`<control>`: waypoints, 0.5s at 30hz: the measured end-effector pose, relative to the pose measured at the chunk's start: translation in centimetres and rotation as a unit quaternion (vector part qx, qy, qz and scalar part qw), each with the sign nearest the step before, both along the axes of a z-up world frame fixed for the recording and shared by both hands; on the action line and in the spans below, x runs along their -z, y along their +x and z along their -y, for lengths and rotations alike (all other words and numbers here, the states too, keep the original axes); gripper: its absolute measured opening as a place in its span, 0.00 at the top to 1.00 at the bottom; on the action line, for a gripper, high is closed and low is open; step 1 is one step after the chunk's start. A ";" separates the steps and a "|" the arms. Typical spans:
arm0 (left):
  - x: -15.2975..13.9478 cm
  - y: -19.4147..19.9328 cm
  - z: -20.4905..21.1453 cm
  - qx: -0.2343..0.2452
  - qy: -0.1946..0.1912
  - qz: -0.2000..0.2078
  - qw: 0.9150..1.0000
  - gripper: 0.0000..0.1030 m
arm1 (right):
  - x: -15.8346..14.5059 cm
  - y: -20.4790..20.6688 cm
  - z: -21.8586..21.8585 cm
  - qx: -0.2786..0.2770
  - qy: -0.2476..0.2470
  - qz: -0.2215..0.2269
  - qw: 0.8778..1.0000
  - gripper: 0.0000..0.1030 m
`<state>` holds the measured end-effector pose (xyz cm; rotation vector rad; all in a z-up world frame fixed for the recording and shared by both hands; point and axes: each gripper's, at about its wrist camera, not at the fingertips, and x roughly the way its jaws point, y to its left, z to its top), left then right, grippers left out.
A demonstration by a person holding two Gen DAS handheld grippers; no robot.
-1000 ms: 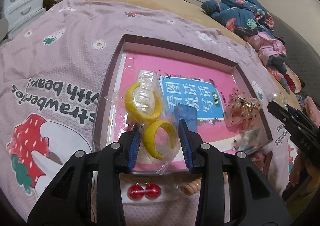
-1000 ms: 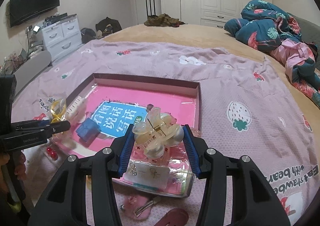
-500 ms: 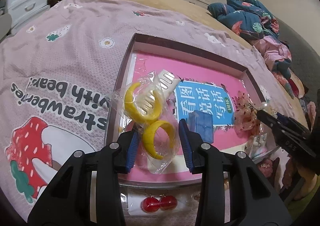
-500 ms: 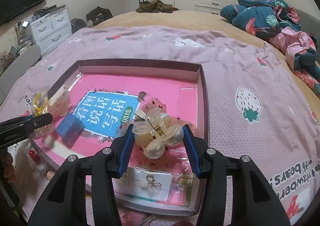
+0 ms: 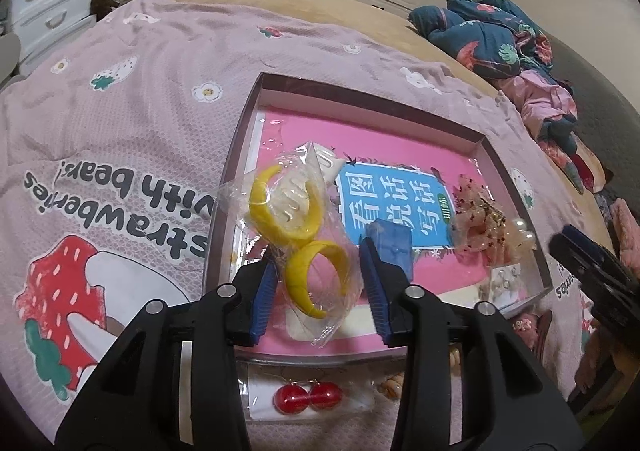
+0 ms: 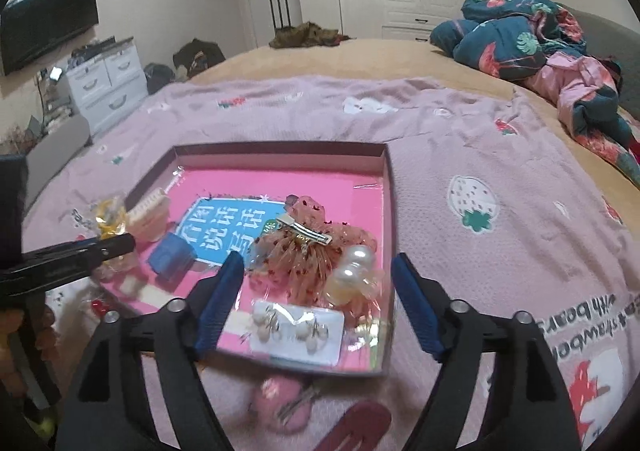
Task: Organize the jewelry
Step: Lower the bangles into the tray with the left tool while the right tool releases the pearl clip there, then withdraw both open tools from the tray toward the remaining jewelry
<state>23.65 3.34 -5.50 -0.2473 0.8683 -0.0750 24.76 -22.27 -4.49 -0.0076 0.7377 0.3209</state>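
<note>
Two spread fingers (image 6: 224, 283) just opened, pearl clip (image 6: 352, 277) lying free between them

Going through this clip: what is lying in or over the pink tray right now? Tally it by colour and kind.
Yellow curved clips, in one clear bag: 2
Cream toothed clip: 1
Blue box: 1
Pink dotted bow clip: 1
Pearl claw clip: 1
Card of pearl earrings: 1
Total in the tray: 7
</note>
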 end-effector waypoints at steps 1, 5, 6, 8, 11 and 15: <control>-0.2 -0.1 0.1 0.001 -0.001 0.002 1.000 0.62 | -0.3 -0.5 0.2 -0.001 0.003 0.002 1.000 0.23; -1.4 -0.7 0.4 0.005 -0.001 0.013 1.000 0.53 | -1.4 -2.7 1.3 -0.003 0.008 0.011 1.000 0.19; -1.9 -1.1 0.5 0.006 -0.001 0.018 1.000 0.52 | -1.7 -3.1 1.5 -0.004 0.009 0.011 1.000 0.19; -2.7 -1.5 0.5 0.008 -0.002 0.025 1.000 0.48 | -2.2 -3.9 1.9 -0.003 0.009 0.014 1.000 0.19; -4.0 -2.3 0.6 0.010 -0.003 0.038 0.999 0.43 | -3.0 -4.8 2.6 0.000 0.013 0.020 1.000 0.18; -5.7 -3.7 0.6 0.006 -0.007 0.055 0.998 0.31 | -3.9 -6.0 3.1 0.002 0.019 0.027 0.999 0.18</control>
